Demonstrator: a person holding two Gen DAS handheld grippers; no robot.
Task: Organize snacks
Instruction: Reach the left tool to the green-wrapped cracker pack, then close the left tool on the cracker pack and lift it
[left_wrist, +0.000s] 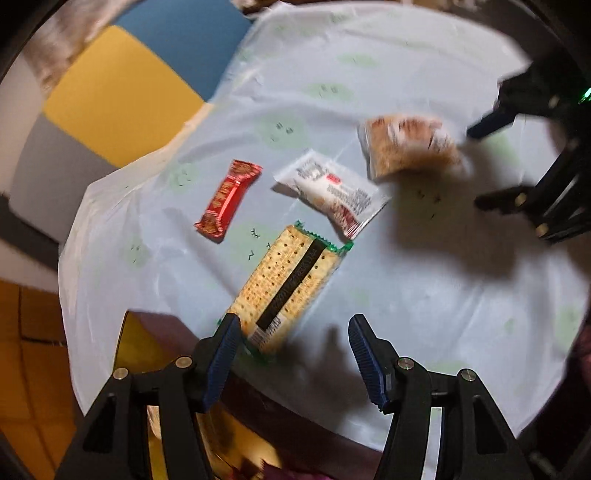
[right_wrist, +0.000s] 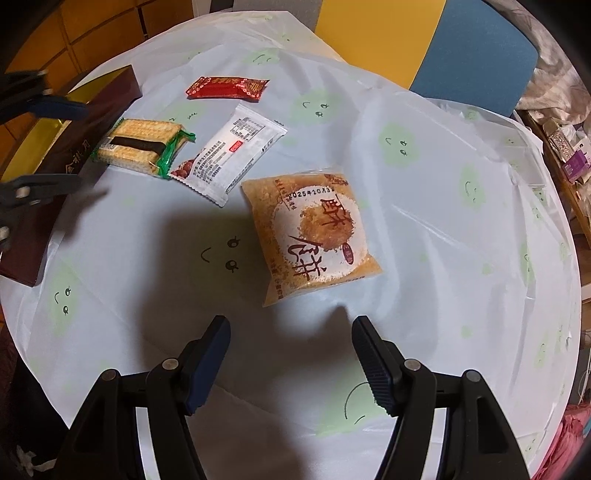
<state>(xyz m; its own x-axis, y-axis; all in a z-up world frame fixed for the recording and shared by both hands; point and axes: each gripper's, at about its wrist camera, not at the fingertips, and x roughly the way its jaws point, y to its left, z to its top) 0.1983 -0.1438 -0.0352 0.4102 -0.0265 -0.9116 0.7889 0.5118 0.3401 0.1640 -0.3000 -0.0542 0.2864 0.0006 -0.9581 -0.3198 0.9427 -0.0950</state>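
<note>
Four snacks lie on the white tablecloth (right_wrist: 424, 221). They are a red bar (left_wrist: 229, 201) (right_wrist: 227, 88), a white packet (left_wrist: 332, 192) (right_wrist: 229, 155), a green-edged cracker pack (left_wrist: 291, 280) (right_wrist: 140, 144) and an orange pastry packet (left_wrist: 406, 147) (right_wrist: 314, 236). A maroon box (right_wrist: 107, 96) (left_wrist: 159, 321) with a gold inside stands at the table's edge, and the cracker pack's end lies against it. My left gripper (left_wrist: 293, 325) (right_wrist: 81, 146) hovers open over that end, its pads not pressing on the pack. My right gripper (right_wrist: 290, 323) (left_wrist: 474, 166) is open and empty, just short of the pastry packet.
The round table's edge curves close around the snacks. Yellow (right_wrist: 369, 37) and blue (right_wrist: 472, 55) panels stand beyond the far edge. A cluttered shelf (right_wrist: 565, 147) sits off to the right. Orange-brown floor tiles (left_wrist: 29, 350) show past the box.
</note>
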